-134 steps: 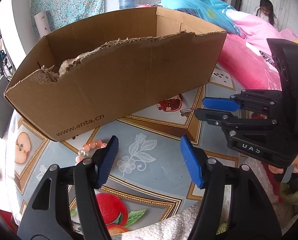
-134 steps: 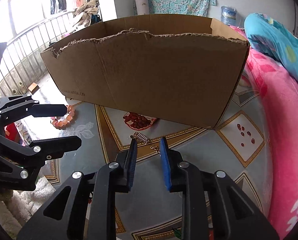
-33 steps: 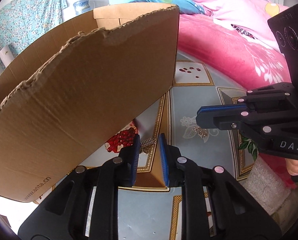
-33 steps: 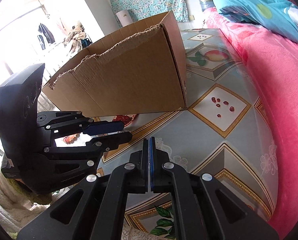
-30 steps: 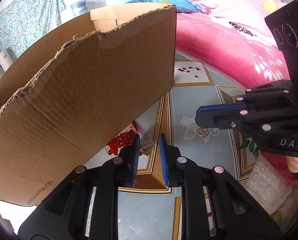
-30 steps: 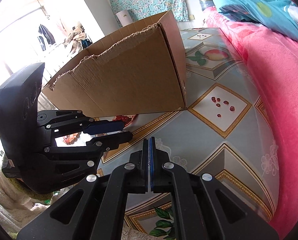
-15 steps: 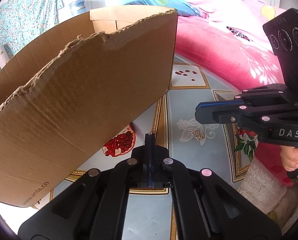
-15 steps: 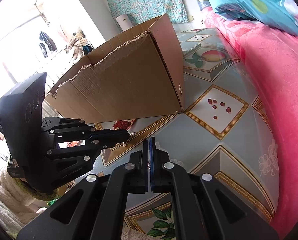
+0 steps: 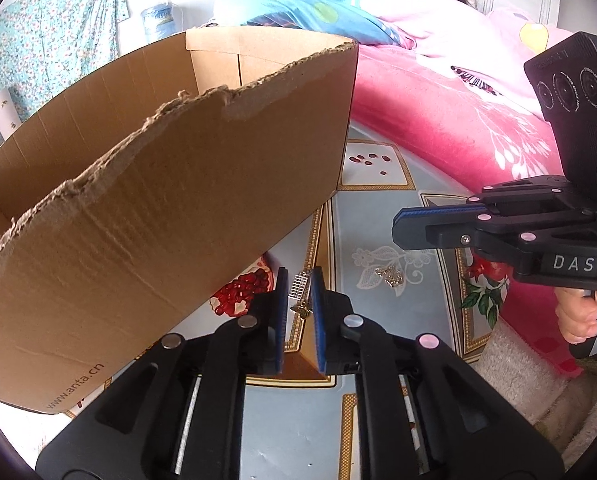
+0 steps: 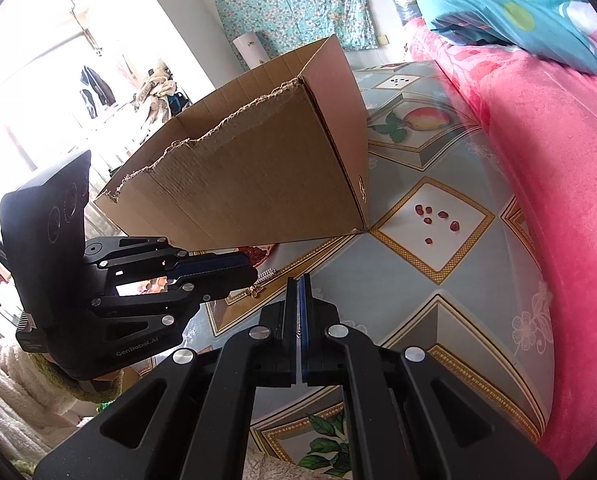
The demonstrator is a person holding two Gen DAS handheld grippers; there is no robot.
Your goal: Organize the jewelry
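A small piece of jewelry, a silver spring-like clasp with a gold charm (image 9: 301, 310), lies on the patterned tabletop (image 9: 378, 216) just in front of the torn cardboard box (image 9: 170, 208). My left gripper (image 9: 299, 273) points down at it. Its jaws are opening, and the piece sits in the narrow gap without the blue pads pressing on it. In the right wrist view the same clasp (image 10: 265, 275) shows by the left gripper (image 10: 247, 270) tip. A loose gold chain (image 9: 390, 277) lies under my right gripper (image 9: 397, 225), whose pads are shut (image 10: 298, 279) with nothing seen between them.
The cardboard box (image 10: 258, 184) is open-topped and stands close behind both grippers. A pink blanket (image 10: 558, 168) borders the table on the right. A fluffy white cloth (image 9: 510, 364) covers the near edge. A hand (image 9: 578, 312) holds the right gripper's handle.
Half a second ago the left jaws were shut; now they stand slightly apart with the clasp and charm between them. The right gripper has stayed shut and in place.
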